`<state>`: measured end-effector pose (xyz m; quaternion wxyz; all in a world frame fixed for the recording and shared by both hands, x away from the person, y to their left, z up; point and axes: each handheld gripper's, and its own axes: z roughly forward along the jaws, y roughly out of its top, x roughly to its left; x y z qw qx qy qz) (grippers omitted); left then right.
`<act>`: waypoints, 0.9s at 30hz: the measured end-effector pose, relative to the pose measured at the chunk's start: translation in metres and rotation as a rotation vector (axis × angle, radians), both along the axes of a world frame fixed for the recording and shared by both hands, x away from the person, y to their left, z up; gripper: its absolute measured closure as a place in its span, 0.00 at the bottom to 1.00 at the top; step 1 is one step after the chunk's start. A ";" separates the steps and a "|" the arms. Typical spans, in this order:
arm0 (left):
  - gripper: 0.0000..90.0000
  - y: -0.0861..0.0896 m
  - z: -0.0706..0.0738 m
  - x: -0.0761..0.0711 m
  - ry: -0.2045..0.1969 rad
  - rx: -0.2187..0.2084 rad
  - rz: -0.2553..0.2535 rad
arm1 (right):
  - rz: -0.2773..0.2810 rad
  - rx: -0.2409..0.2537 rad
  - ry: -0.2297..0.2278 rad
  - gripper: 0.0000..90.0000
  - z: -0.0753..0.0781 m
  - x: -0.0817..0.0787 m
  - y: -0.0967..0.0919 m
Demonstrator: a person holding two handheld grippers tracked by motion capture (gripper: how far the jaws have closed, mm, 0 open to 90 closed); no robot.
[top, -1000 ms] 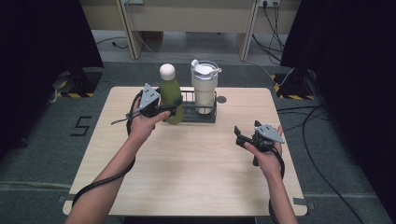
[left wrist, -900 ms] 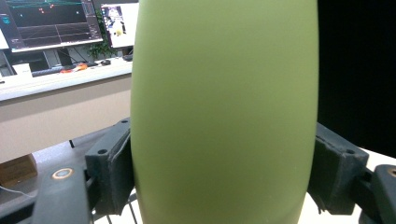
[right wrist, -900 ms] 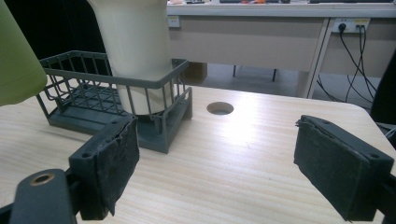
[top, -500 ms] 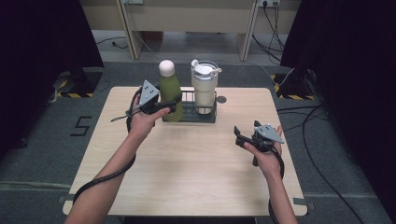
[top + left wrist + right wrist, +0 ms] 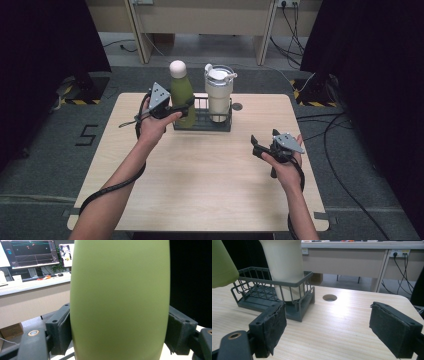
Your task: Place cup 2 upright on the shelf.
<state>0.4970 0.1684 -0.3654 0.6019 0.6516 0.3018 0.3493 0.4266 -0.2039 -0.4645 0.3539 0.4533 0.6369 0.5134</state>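
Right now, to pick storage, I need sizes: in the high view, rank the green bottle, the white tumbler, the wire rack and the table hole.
1. Wire rack, the widest footprint.
2. Green bottle and white tumbler: too alike to rank; the bottle is lifted in the left gripper, so it may look bigger.
3. Table hole, smallest.

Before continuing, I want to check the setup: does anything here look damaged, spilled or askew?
Nothing is spilled or tipped. Only the pad of the right claw looks frayed along its edge. The green bottle is simply held by the left claw.
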 end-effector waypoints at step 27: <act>0.24 -0.001 0.011 0.010 -0.008 -0.007 0.018 | -0.002 -0.002 0.002 0.16 -0.001 0.000 -0.001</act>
